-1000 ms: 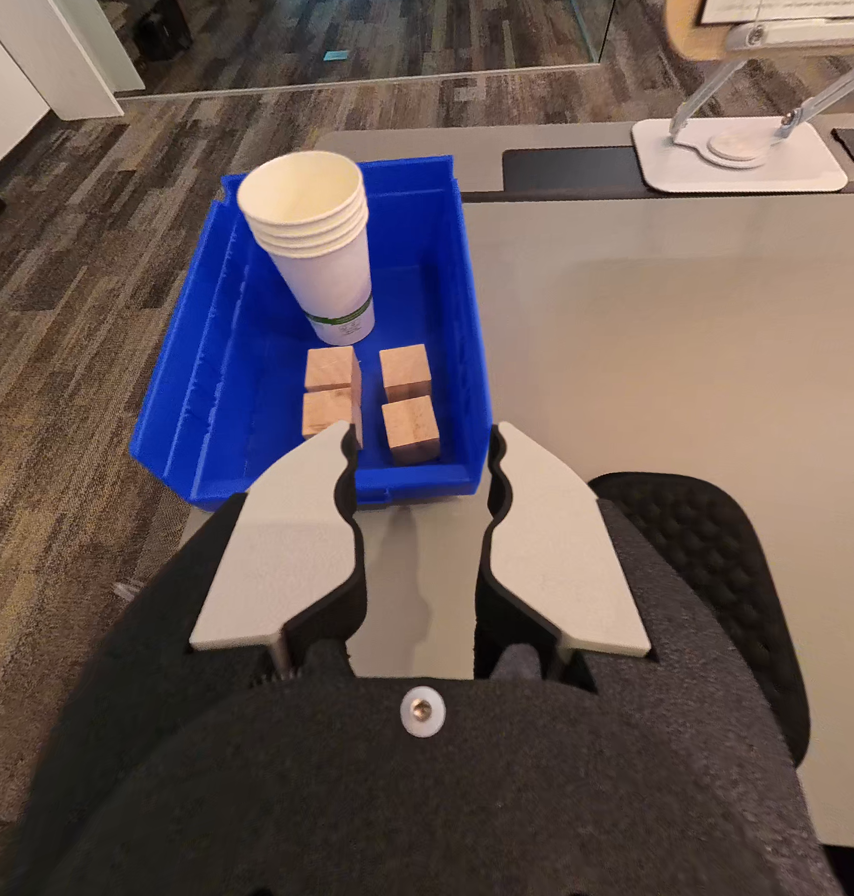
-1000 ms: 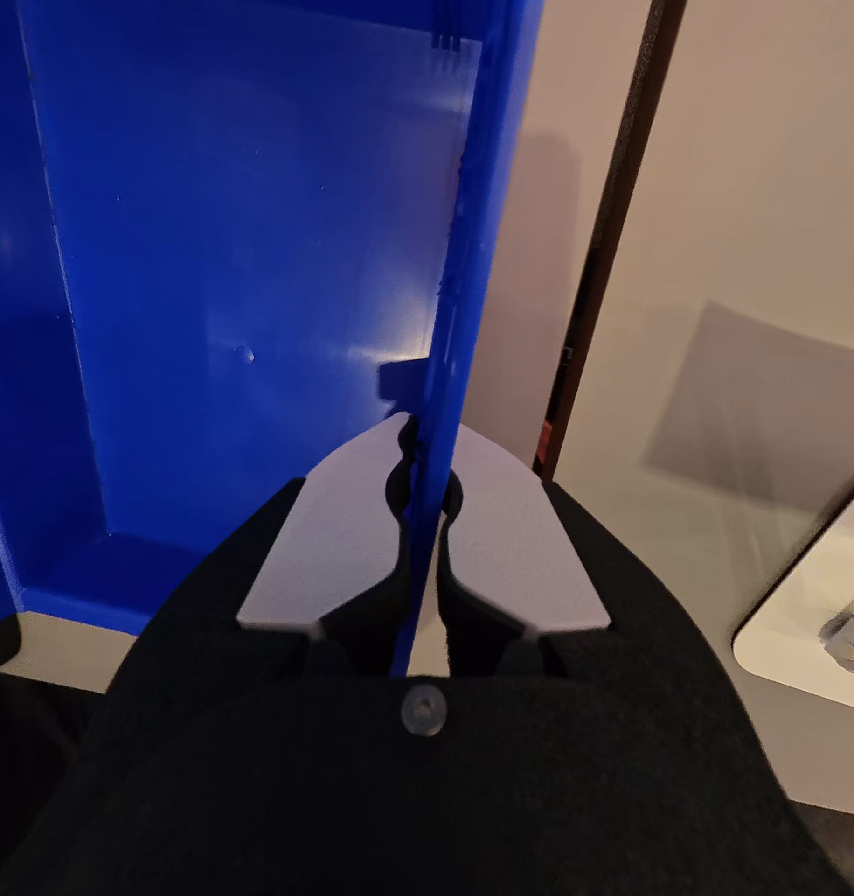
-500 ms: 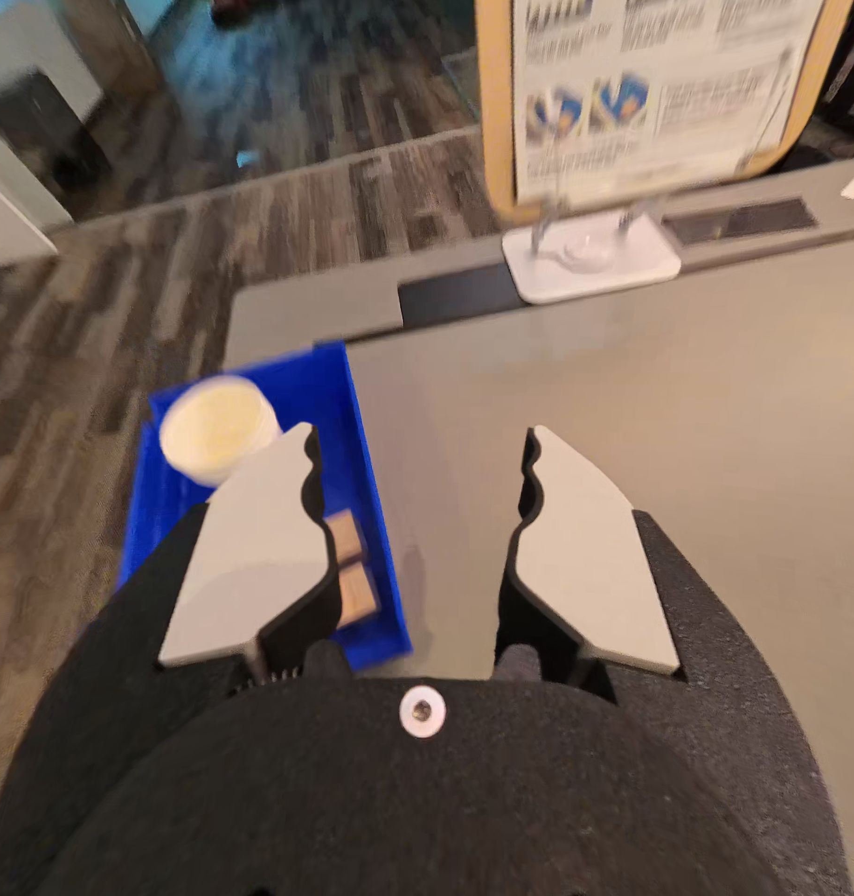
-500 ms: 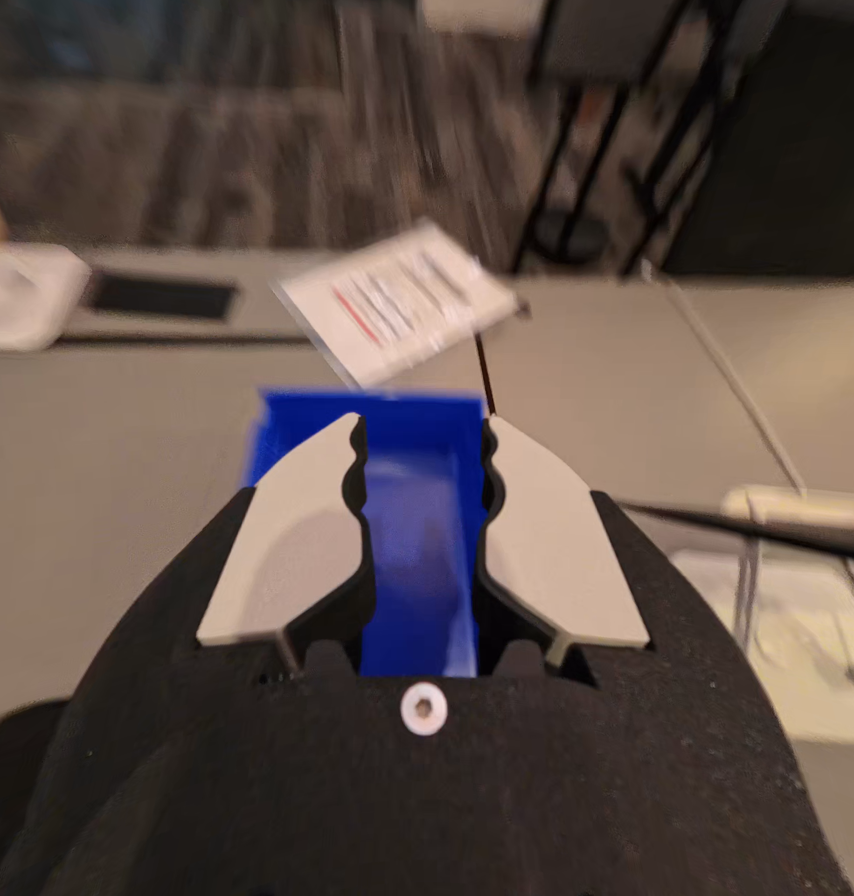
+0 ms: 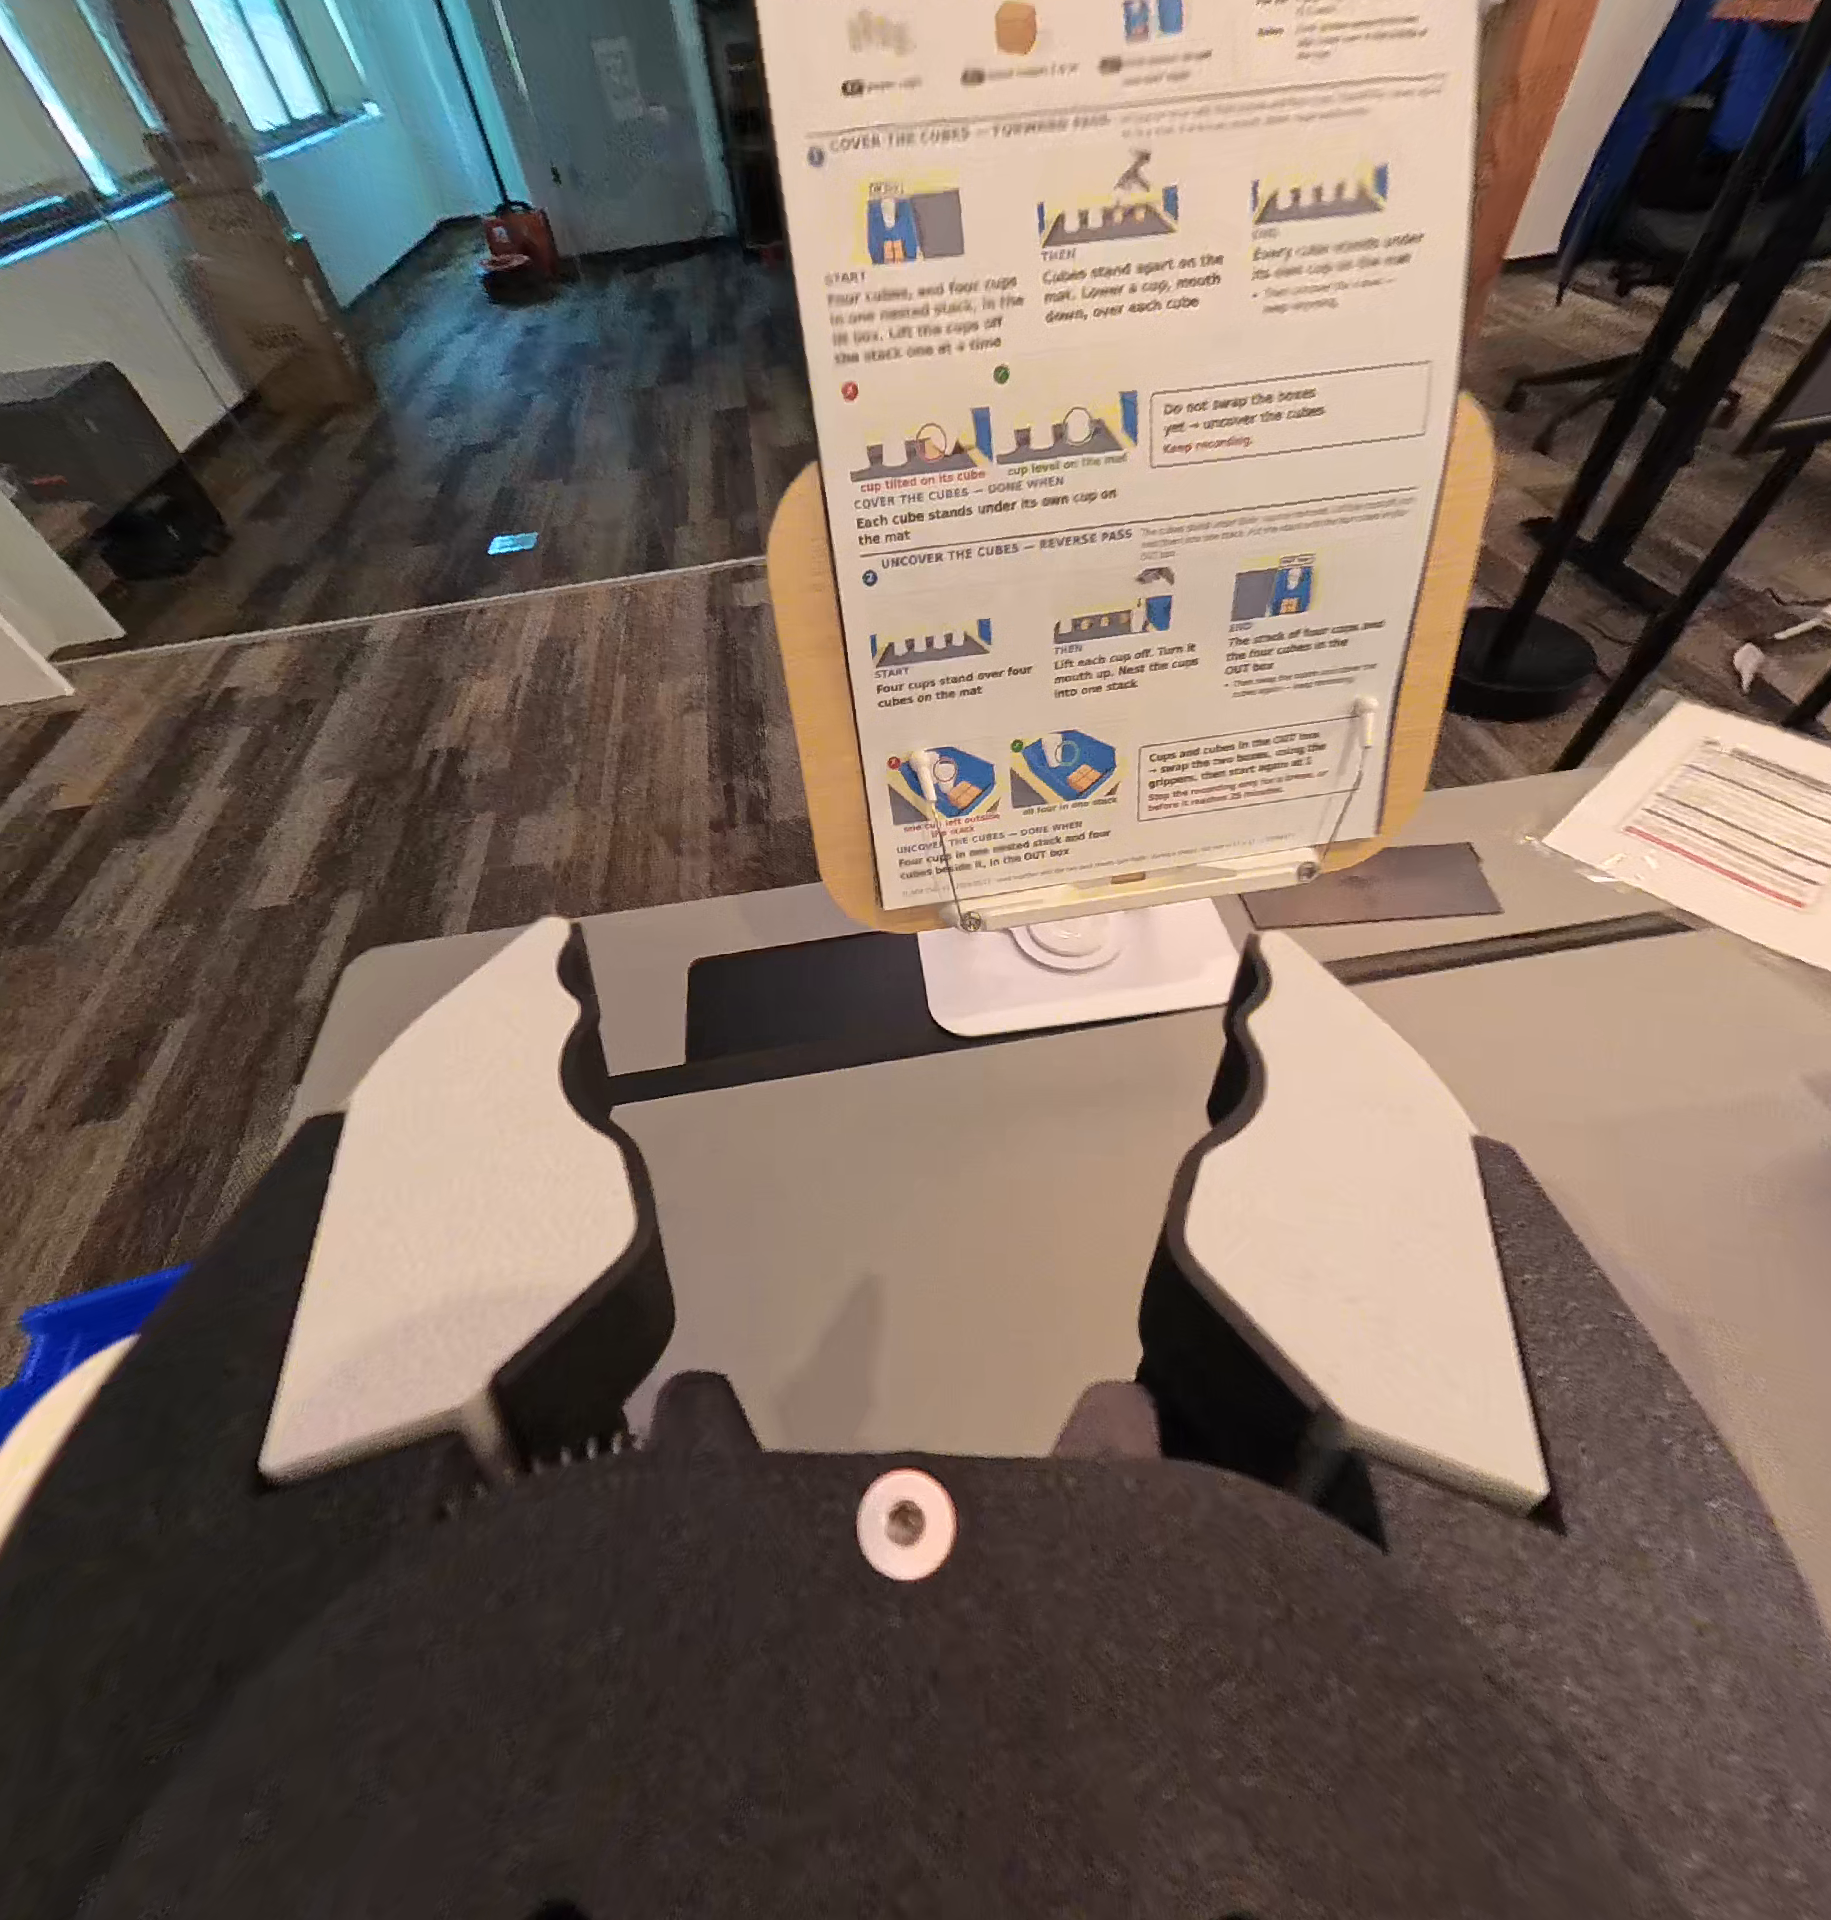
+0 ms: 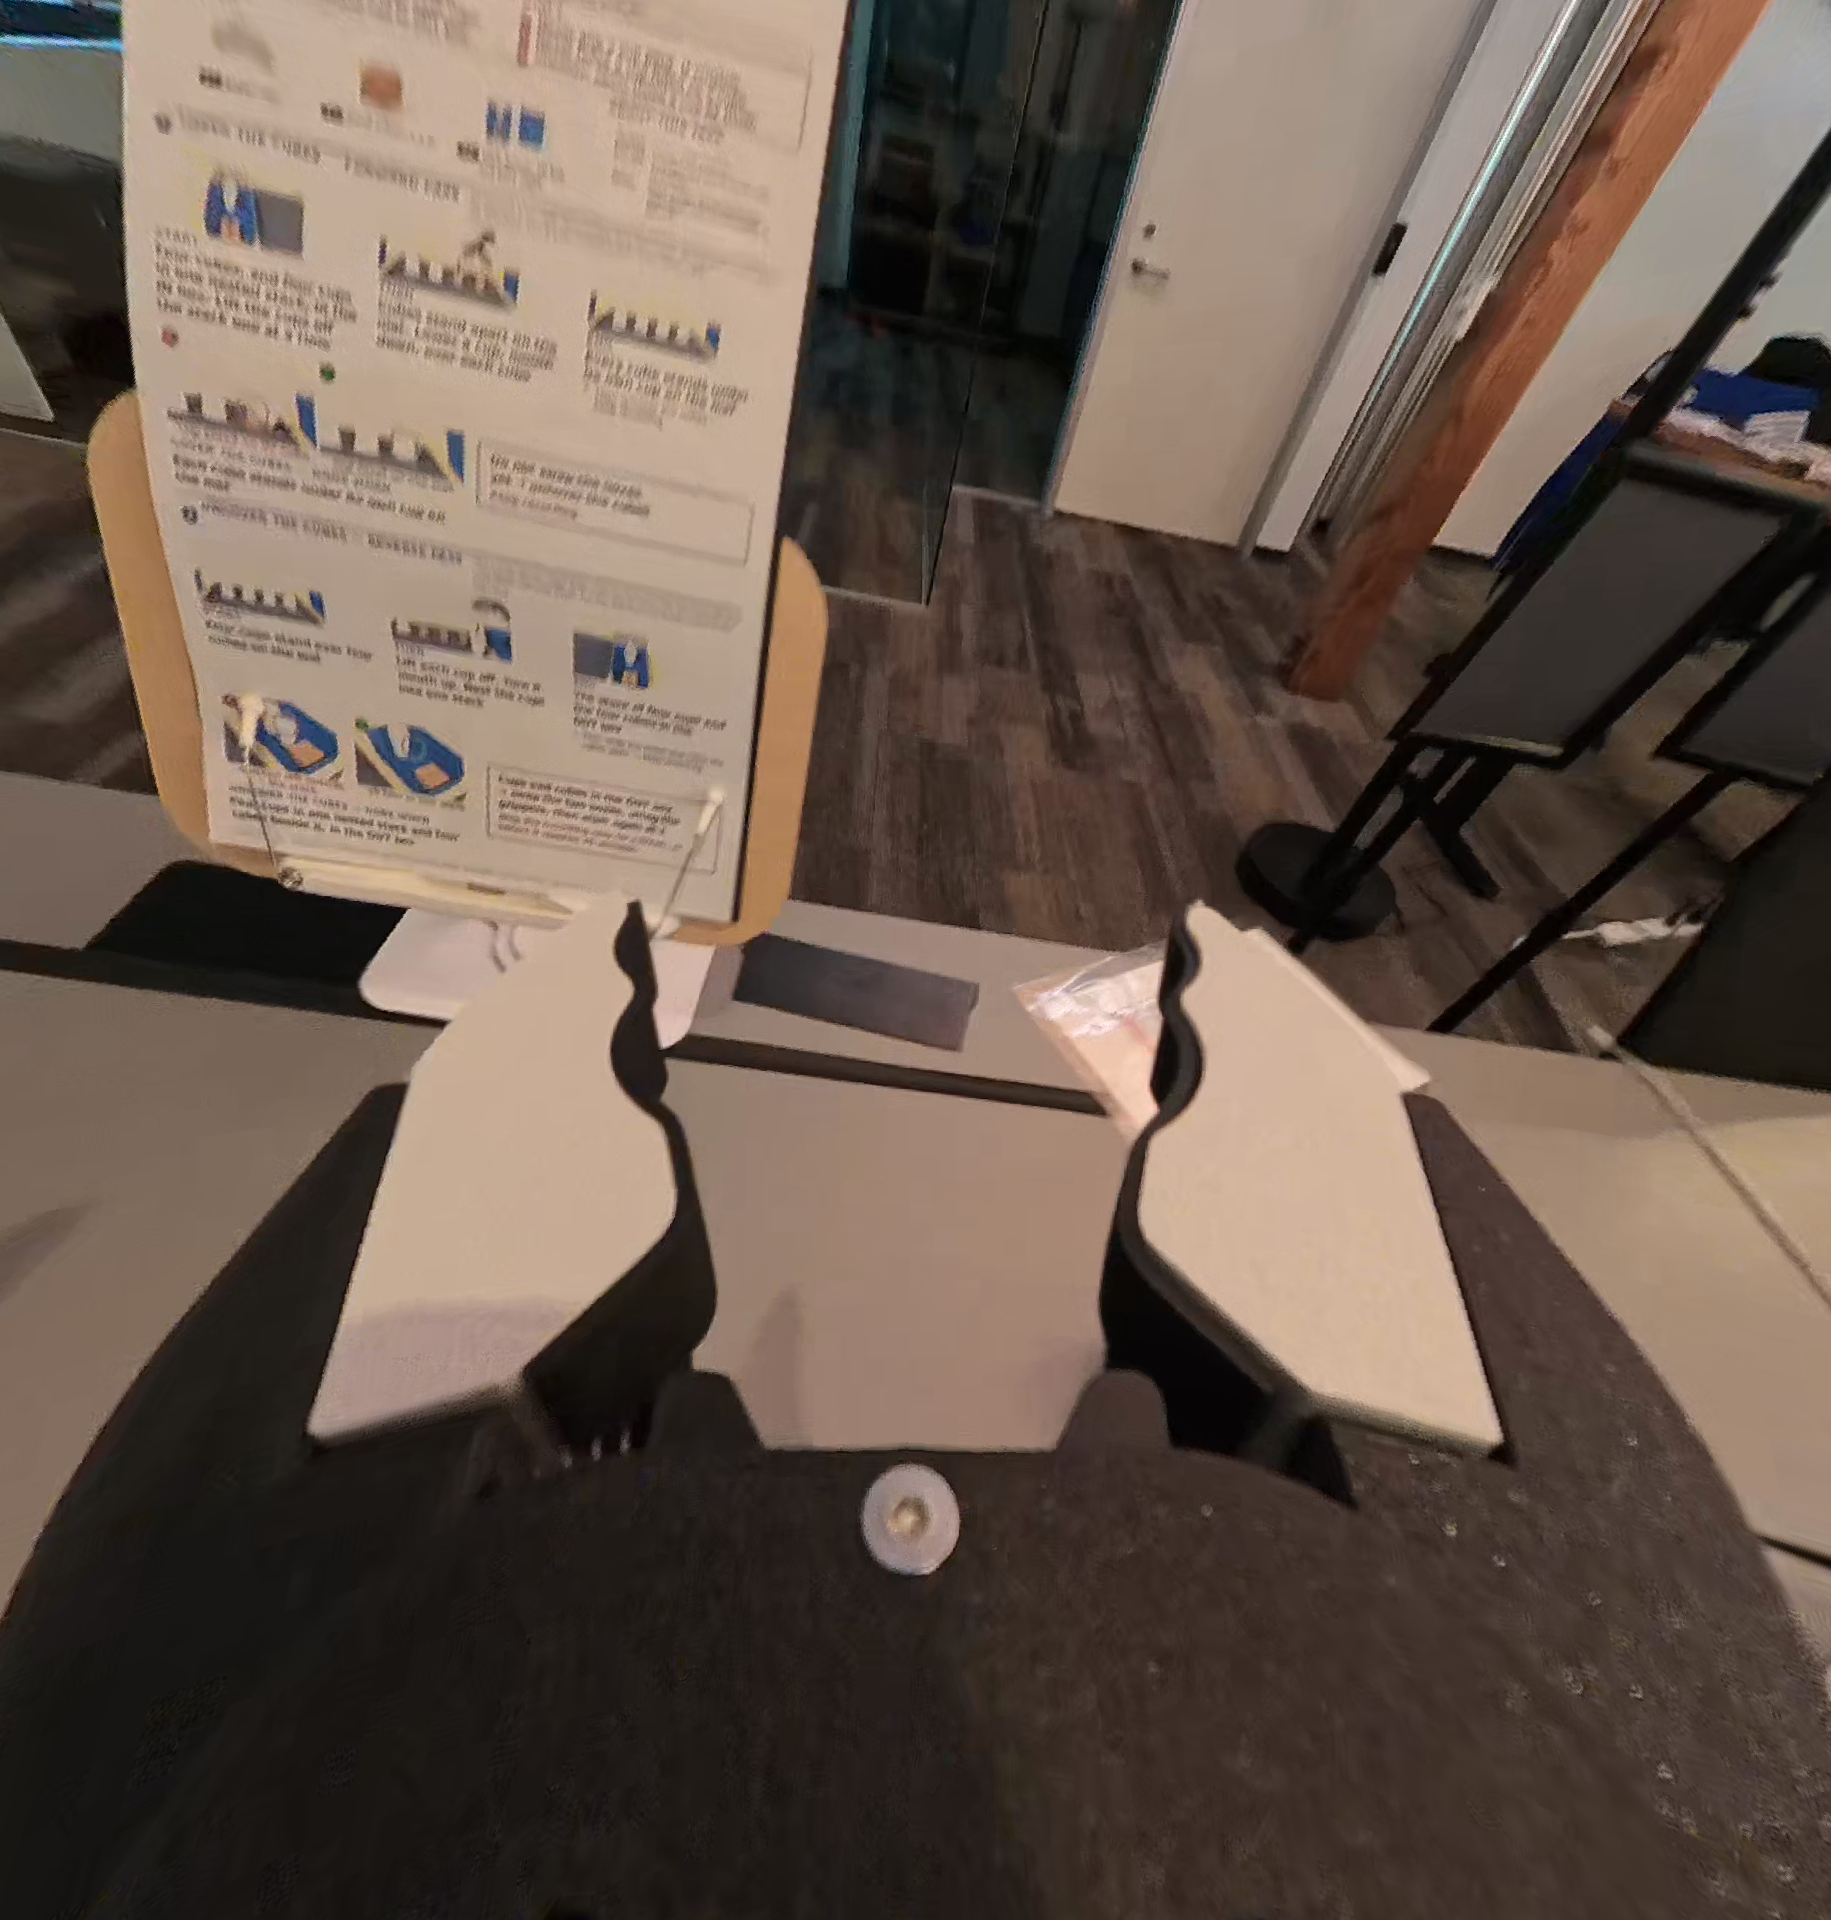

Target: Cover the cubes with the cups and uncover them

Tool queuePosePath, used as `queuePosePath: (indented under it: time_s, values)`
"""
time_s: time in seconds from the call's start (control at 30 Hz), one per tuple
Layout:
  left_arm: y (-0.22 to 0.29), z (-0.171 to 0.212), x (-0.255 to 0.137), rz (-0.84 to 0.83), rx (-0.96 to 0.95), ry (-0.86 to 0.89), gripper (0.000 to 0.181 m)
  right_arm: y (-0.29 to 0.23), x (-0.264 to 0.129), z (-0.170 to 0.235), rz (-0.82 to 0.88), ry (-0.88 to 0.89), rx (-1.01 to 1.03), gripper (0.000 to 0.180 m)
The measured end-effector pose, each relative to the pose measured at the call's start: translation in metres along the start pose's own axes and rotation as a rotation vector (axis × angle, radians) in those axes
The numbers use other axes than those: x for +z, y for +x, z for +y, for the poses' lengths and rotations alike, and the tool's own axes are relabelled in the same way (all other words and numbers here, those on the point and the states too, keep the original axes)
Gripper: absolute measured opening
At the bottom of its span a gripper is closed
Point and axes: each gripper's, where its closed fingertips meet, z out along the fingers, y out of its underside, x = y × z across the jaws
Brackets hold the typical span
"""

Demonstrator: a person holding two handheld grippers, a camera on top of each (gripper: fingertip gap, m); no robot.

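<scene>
Left hand-held gripper [image 5: 906, 1049] and right hand-held gripper [image 6: 906, 1013] both spread wide, empty, above bare table [image 5: 994, 1195]. Cups [image 5: 17, 1455] sit in blue bin [image 5: 69, 1340]; looks like covering not started.

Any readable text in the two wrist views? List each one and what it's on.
I don't copy out writing, so this lists only what carries it.
Instruction sheet: printed headings, captions and small pictures, sharp in the left wrist view and blurred in the right.
Paper sheet at far right: printed lines, too small to read.
Left gripper and right gripper: no markings visible.
</scene>
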Motion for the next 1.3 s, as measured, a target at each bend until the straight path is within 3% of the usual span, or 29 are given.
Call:
queuePosePath:
  time_s: [0.1, 0.27, 0.4, 0.53, 0.67, 0.93, 1.3]
  values:
    - [0.005, 0.038, 0.018, -0.025, -0.013, -0.031, 0.113, -0.036, 0.024, 0.038, -0.028, -0.035, 0.070, 0.099]
    - [0.013, 0.138, 0.046, -0.052, -0.070, -0.174, 0.115, -0.080, 0.060, 0.124, -0.040, -0.122, 0.102, 0.101]
    - [0.018, 0.215, 0.061, -0.080, -0.101, -0.262, 0.115, -0.090, 0.080, 0.197, -0.024, -0.235, 0.134, 0.103]
    - [0.023, 0.269, 0.070, -0.100, -0.140, -0.320, 0.115, -0.086, 0.092, 0.260, -0.011, -0.348, 0.193, 0.104]
    - [0.023, 0.298, 0.073, -0.135, -0.127, -0.355, 0.113, -0.081, 0.099, 0.308, -0.011, -0.440, 0.247, 0.106]
    - [0.025, 0.344, 0.079, -0.164, -0.130, -0.478, 0.114, -0.088, 0.112, 0.361, -0.017, -0.546, 0.226, 0.111]
    - [0.031, 0.352, 0.085, -0.130, -0.162, -0.505, 0.122, -0.090, 0.116, 0.376, -0.014, -0.553, 0.206, 0.113]
